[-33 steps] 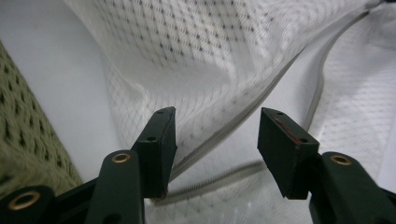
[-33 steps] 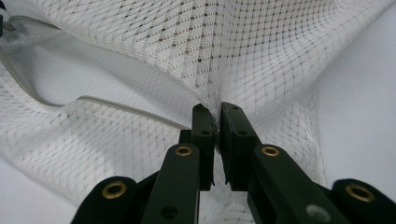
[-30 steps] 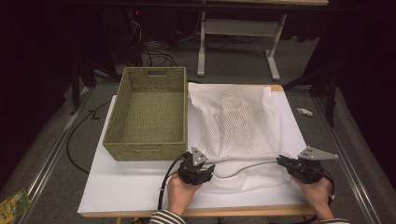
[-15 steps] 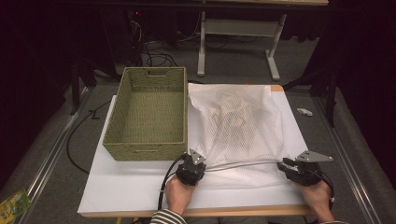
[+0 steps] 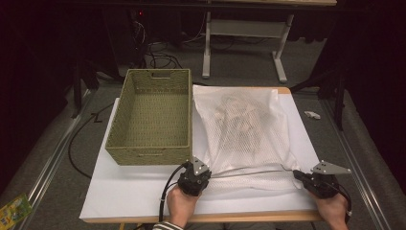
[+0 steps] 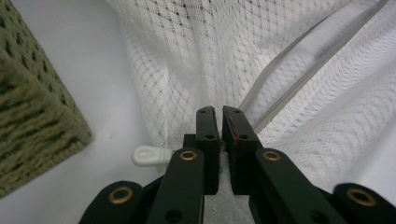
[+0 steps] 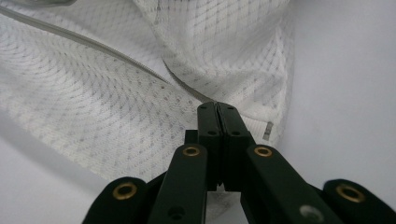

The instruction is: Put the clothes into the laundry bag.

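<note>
Beside the woven green basket (image 5: 151, 120), the white mesh zippered laundry bag (image 5: 244, 129) lies on the white surface (image 5: 129, 191), left gripper (image 5: 195, 178) and right gripper (image 5: 320, 181) jaws pinching its near corners; thin mesh may slip free if tugged unevenly.

A white-topped table (image 5: 143, 191) stands in a dim room, brightly lit from above while everything around it falls into shadow. Its wooden edge shows along the near side and at the far right corner. The floor (image 5: 239, 62) is grey carpet. Behind the table, a light grey metal desk frame (image 5: 244, 28) stands on two splayed feet, with black cables (image 5: 160, 55) coiled on the carpet beside it. Dark curtains or panels (image 5: 378, 72) close off the left and right sides. A metal rail (image 5: 52, 163) runs along the floor at left, and a black cable (image 5: 76, 143) loops next to it. A small white scrap (image 5: 312, 114) lies on the carpet at right; a green packet (image 5: 13, 211) sits in the near left corner.
</note>
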The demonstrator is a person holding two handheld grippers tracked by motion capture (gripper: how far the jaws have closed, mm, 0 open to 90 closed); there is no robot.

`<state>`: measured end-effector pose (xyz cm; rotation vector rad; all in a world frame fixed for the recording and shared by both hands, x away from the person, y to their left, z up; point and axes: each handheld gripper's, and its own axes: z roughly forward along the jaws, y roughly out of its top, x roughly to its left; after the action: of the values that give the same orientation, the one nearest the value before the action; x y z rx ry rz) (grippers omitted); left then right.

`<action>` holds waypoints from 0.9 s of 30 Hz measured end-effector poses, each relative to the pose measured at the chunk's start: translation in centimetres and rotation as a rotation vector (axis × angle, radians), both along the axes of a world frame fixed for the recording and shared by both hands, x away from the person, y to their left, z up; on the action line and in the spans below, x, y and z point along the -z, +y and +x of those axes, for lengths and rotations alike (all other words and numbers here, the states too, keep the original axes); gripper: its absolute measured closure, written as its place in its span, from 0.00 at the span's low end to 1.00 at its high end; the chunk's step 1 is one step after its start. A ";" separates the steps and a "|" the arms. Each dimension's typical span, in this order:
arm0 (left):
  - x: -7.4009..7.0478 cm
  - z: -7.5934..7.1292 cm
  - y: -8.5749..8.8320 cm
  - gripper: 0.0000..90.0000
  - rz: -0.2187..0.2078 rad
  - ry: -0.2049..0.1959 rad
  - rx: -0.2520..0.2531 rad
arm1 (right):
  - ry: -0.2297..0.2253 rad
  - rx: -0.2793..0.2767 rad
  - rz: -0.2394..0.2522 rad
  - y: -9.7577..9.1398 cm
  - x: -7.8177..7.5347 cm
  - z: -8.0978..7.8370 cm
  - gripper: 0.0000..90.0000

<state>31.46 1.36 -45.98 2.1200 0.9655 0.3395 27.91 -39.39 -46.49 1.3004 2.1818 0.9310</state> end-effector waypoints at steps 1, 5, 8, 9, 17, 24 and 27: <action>0.1 -0.1 0.1 0.95 -0.003 0.006 -0.003 | 0.006 0.000 0.005 0.1 0.2 -0.3 0.99; 0.1 -0.6 0.6 0.88 -0.031 0.002 -0.010 | 0.005 0.004 0.028 -0.1 0.3 -1.3 0.94; -0.4 -0.8 0.8 0.85 -0.063 0.006 -0.001 | -0.025 -0.006 0.040 -0.2 -0.2 -1.7 0.89; -1.0 -0.9 0.7 0.83 -0.075 -0.014 0.006 | -0.029 -0.003 0.046 -0.1 -0.5 -1.9 0.87; -3.5 -1.1 0.5 0.69 -0.131 -0.084 0.015 | -0.109 -0.005 0.099 0.3 -2.8 -1.7 0.76; -4.2 0.2 -0.3 0.57 -0.175 -0.093 0.006 | -0.122 -0.009 0.136 0.8 -3.4 -0.2 0.67; -4.6 1.1 -1.3 0.55 -0.185 -0.104 0.007 | -0.128 -0.012 0.148 1.4 -3.4 1.2 0.62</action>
<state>32.60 0.02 -41.43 1.9191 0.8931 0.3404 29.10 -38.01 -43.06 1.2580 2.0586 1.1659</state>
